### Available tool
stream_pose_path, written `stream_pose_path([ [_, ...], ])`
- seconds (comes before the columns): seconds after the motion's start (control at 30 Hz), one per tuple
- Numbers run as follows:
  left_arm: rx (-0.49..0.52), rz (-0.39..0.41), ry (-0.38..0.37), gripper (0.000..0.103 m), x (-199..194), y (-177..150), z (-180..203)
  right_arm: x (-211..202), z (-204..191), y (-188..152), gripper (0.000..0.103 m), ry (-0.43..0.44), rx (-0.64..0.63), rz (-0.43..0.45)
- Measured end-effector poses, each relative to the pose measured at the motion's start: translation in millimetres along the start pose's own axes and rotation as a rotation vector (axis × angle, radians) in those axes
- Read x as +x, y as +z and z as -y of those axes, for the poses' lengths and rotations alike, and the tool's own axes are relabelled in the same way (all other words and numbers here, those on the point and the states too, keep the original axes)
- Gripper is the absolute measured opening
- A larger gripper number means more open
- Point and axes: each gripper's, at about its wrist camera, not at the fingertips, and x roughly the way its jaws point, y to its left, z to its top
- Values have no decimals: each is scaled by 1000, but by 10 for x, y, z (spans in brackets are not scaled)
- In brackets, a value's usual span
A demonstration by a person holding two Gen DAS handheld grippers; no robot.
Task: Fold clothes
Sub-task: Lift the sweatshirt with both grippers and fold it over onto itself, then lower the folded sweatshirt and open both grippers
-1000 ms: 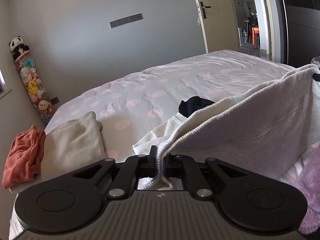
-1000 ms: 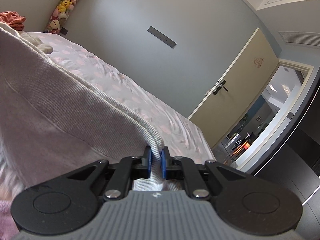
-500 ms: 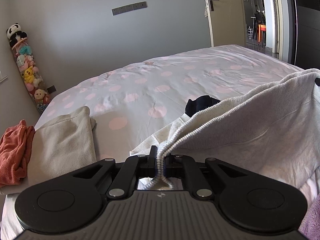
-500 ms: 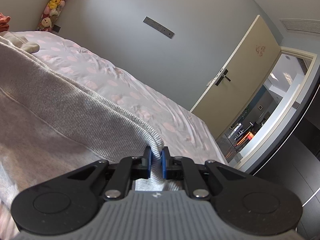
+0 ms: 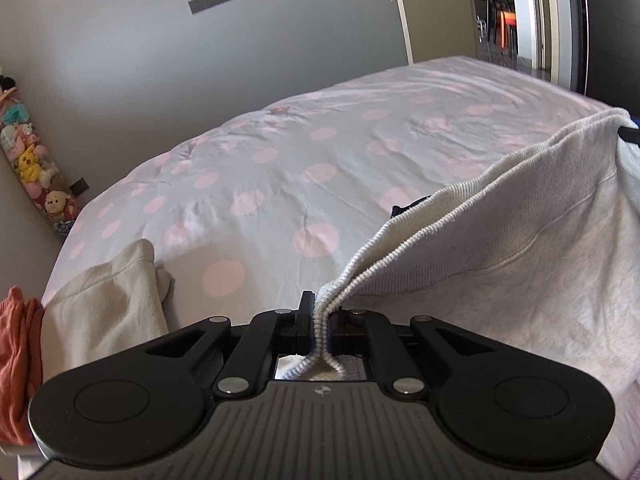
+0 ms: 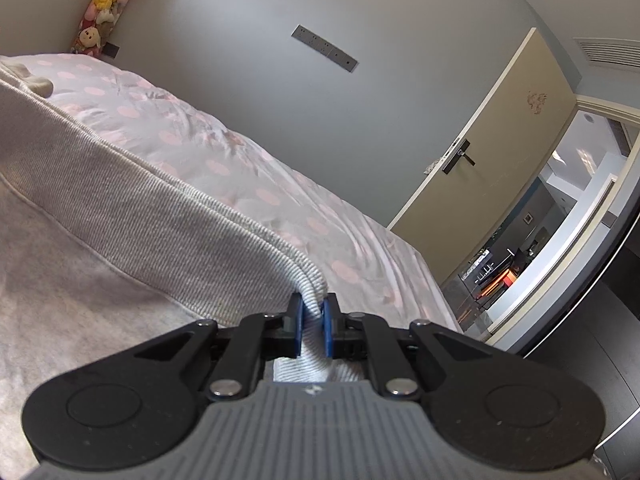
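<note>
A light grey sweatshirt (image 5: 520, 264) with a ribbed hem hangs stretched between my two grippers above the bed. My left gripper (image 5: 319, 320) is shut on one end of the ribbed hem. My right gripper (image 6: 312, 320) is shut on the other end of the hem, and the sweatshirt (image 6: 100, 240) runs off to its left. A small dark piece (image 5: 404, 208) shows behind the hem in the left wrist view.
The bed (image 5: 320, 152) has a grey sheet with pink dots. A folded beige garment (image 5: 100, 312) and an orange garment (image 5: 18, 360) lie at its left edge. Plush toys (image 5: 28, 168) hang on the left wall. A door (image 6: 480, 160) stands open to the right.
Both grippers have come lower and forward over the bed with the sweatshirt still stretched between them. The hem now hangs nearer the sheet.
</note>
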Motion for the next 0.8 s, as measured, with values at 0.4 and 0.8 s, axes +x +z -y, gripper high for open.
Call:
stream_pose_path([
  [0.4,55,-248,-79,8,1359,-8,-52,1326,-423,-175,12,104,-51,-164],
  [0.8,-30,-321,-124,16,1719,8,-170,1758,-620,-304,15,153,-38,-294],
])
